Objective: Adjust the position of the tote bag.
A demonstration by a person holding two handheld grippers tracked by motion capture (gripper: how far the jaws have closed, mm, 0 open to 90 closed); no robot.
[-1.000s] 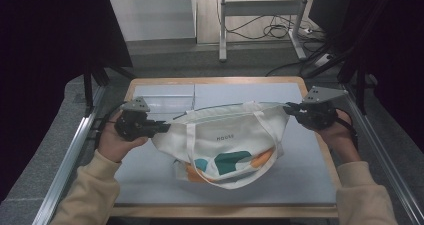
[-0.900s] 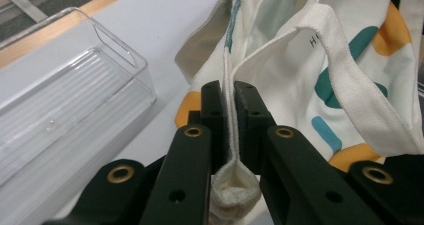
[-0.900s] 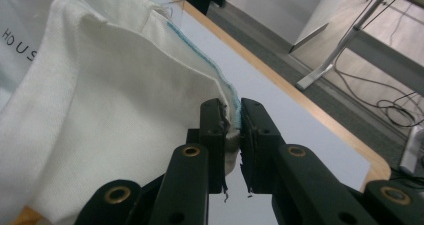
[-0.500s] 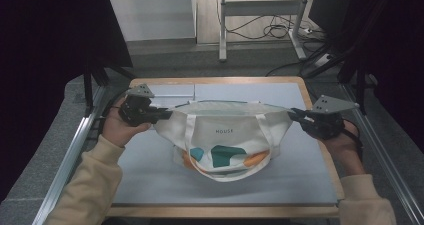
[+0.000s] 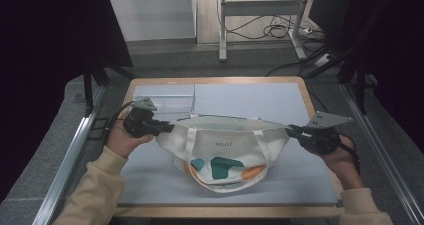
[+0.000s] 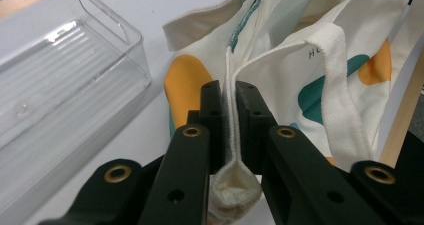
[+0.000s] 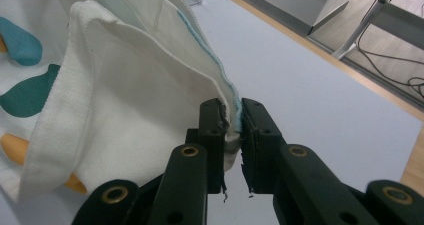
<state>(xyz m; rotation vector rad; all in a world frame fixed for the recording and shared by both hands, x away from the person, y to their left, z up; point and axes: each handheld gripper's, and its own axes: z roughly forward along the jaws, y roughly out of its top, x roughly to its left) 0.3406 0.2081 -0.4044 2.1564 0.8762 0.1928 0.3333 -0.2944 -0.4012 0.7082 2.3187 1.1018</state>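
A cream canvas tote bag with teal and orange blobs printed on it (image 5: 222, 152) lies spread across the pale grey mat on the wooden-rimmed table (image 5: 300, 102), its mouth pulled wide between the two hands. The left gripper (image 5: 167, 128) pinches the bag's left top corner; in the left gripper view the black jaws are clamped on the folded side seam (image 6: 230, 130), with a wad of cloth bulging out below them and one white webbing handle (image 6: 345, 105) looping past on the right. The right gripper (image 5: 291, 130) grasps the opposite corner, and in the right gripper view its jaws are closed on the cream hem with a light blue lining edge (image 7: 231, 110) caught between the pads. The bag's bottom seems to rest on the mat, though the high view does not make that certain. A clear ribbed plastic tray (image 5: 165, 97) sits near the mat's far left corner, just behind the left gripper
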